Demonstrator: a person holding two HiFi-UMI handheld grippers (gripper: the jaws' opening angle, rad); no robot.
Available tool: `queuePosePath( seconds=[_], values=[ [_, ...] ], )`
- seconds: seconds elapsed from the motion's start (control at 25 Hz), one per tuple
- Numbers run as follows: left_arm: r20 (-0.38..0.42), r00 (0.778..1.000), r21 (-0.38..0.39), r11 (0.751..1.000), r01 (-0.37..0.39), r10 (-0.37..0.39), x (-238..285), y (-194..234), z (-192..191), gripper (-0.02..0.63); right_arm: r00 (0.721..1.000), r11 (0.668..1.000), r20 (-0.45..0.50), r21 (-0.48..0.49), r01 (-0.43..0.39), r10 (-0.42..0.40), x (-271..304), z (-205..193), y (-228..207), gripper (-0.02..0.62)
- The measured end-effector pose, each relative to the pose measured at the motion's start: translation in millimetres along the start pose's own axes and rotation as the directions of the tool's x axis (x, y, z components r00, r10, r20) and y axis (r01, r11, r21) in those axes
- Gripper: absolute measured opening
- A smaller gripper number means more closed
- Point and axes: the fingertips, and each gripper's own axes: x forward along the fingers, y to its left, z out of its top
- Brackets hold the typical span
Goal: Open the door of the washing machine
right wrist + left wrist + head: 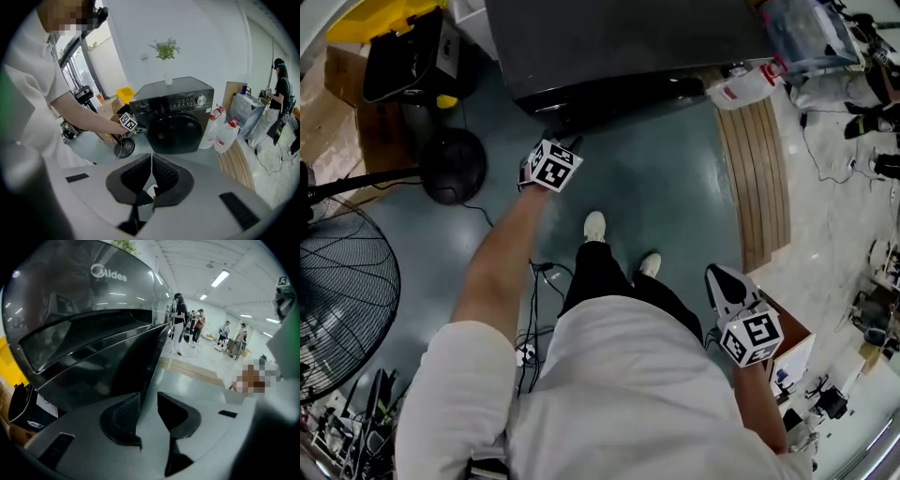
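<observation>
At the left front side of the washing machine (174,116), my left gripper (149,405) has its jaws apart. The dark edge of the door (149,359) stands between them. This edge seems to touch the left pad, and a small gap is open on the other side, so I judge that the gripper is not yet closed on it. In the right gripper view the round door fills the front of the machine, and I cannot tell if it is already a little ajar.

Well away from the machine's front, at the person's side, the right gripper (151,174) has its jaws together with nothing between them.

The risk I see is the thin hold. If the jaws close only on the glossy rim, they could slip off when I pull. A pull straight back, not along the door's swing, could also twist the rim out of the pads.
</observation>
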Motion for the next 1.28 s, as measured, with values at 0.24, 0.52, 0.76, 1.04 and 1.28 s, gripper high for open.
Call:
queuePosePath(
  seconds=[0.24,0.52,0.76,1.04,1.28],
  values=[
    [-0.049,0.999,0.069,0.997,0.024,-0.021,29.0,3.9,-4.3,0.11,1.0,1.0,-0.028,0.006,0.009,-0.009,6.9,-4.1,-2.5,0.02],
    [-0.073,0.997,0.106,0.994,0.041,-0.033,46.8,6.5,-5.7,0.108,0.999,1.0,-0.051,0.019,0.015,-0.014,10.9,-11.0,-7.9,0.02],
    [-0.068,0.996,0.143,0.988,0.066,-0.057,50.0,3.7,-6.1,0.091,0.998,0.999,-0.055,0.031,0.018,-0.017,14.1,-14.0,-9.5,0.02],
    [-0.087,0.994,0.128,0.989,0.08,-0.069,47.7,-5.7,-9.2,0.081,0.999,0.998,-0.041,0.059,0.011,-0.009,14.0,-15.3,-5.6,0.018],
    [-0.096,0.991,0.131,0.986,0.108,-0.096,42.3,-33.8,-20.8,0.075,0.999,0.998,-0.033,0.056,0.004,-0.002,13.3,-17.0,2.4,0.018]
  ],
)
